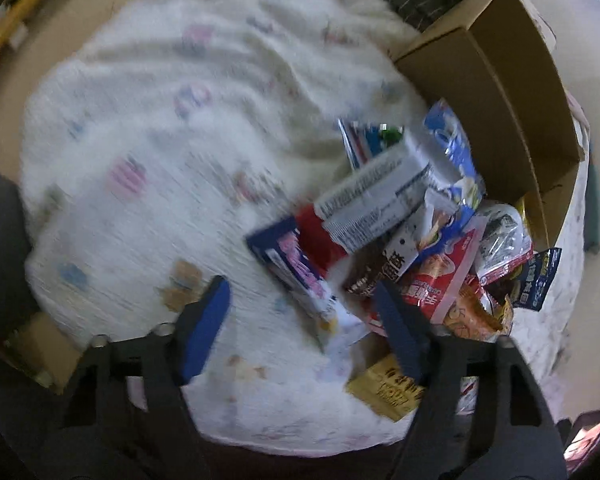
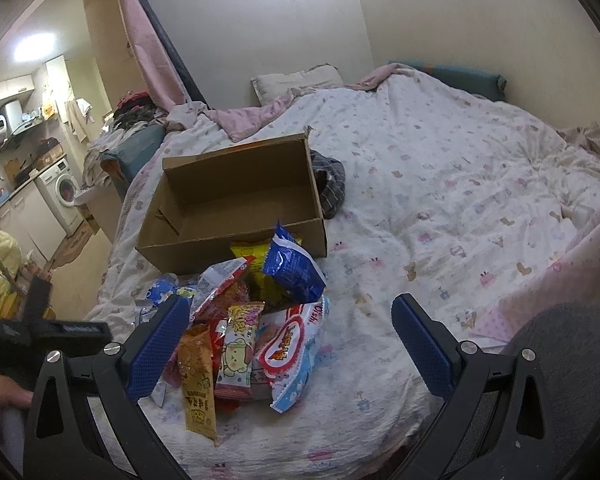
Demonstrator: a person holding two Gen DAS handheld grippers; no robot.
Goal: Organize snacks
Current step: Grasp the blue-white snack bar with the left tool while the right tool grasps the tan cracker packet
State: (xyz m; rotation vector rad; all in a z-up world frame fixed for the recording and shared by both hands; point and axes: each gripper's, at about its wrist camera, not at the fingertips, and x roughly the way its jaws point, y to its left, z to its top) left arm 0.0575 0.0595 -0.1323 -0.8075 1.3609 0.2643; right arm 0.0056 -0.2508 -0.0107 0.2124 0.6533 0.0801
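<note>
A heap of snack packets (image 1: 420,240) lies on the patterned quilt (image 1: 160,140) in front of an open cardboard box (image 1: 500,92), which holds nothing visible. The left wrist view is blurred. My left gripper (image 1: 300,284) points steeply down at the heap's near edge, jaws apart; a blue-and-purple carton (image 1: 288,260) and a white packet end lie between the fingers, untouched by the pads. A white printed carton (image 1: 376,200) lies on top of the heap. My right gripper (image 2: 290,300) hangs open over the snack pile (image 2: 252,320), holding nothing. The box (image 2: 240,184) stands just beyond.
A dark striped cloth (image 2: 330,188) lies against the box's right side. Pillows (image 2: 296,80) and a wall lie at the bed's far end. A kitchen with a washing machine (image 2: 62,188) opens at left. A hand (image 2: 0,396) holds a black handle at the lower left.
</note>
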